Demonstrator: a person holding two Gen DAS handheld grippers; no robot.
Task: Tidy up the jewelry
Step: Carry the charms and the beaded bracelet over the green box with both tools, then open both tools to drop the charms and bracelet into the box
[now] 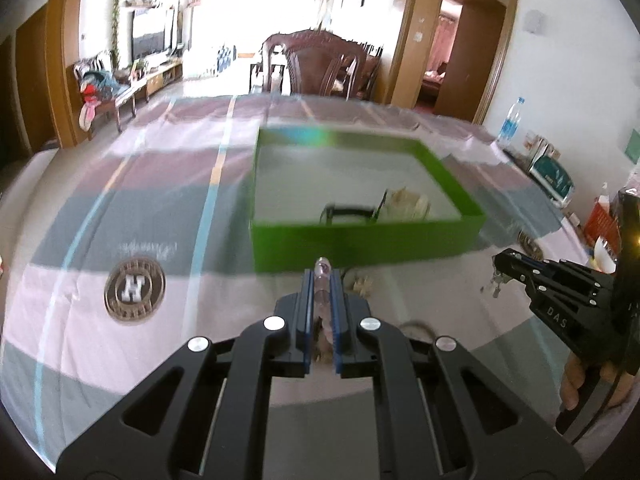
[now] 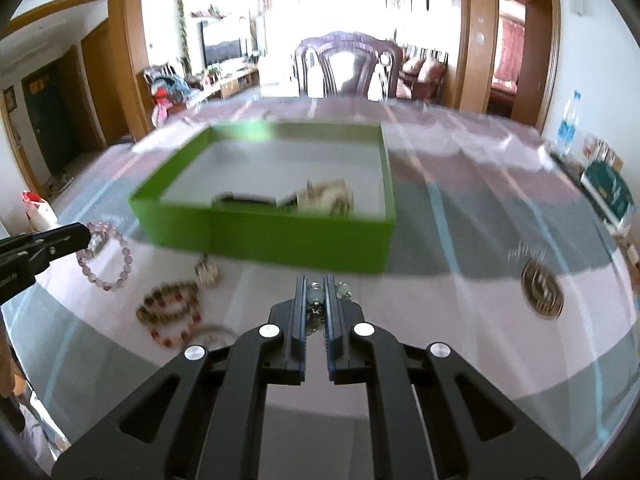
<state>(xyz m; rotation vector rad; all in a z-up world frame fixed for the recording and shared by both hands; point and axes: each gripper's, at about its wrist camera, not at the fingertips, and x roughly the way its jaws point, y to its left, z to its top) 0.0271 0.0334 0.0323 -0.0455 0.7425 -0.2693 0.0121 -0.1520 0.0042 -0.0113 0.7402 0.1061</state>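
Observation:
A green open box [image 1: 360,240] [image 2: 280,240] stands on the cloth-covered table and holds a dark item [image 2: 244,200] and a pale beaded piece [image 2: 328,198]. My left gripper [image 1: 322,276] is shut on a pale pink bead bracelet [image 1: 323,280], which hangs from it in the right wrist view [image 2: 110,256], in front of the box's near wall. My right gripper [image 2: 316,284] is shut on a small piece with pale green beads [image 2: 316,294]; it also shows at the right of the left wrist view [image 1: 500,264].
A brown and red bead bracelet [image 2: 172,308] and a small pale piece [image 2: 206,272] lie on the table left of my right gripper. A round brown logo [image 1: 134,290] is printed on the cloth. A chair [image 2: 348,68] stands behind the table; bottle and boxes [image 1: 548,168] at right.

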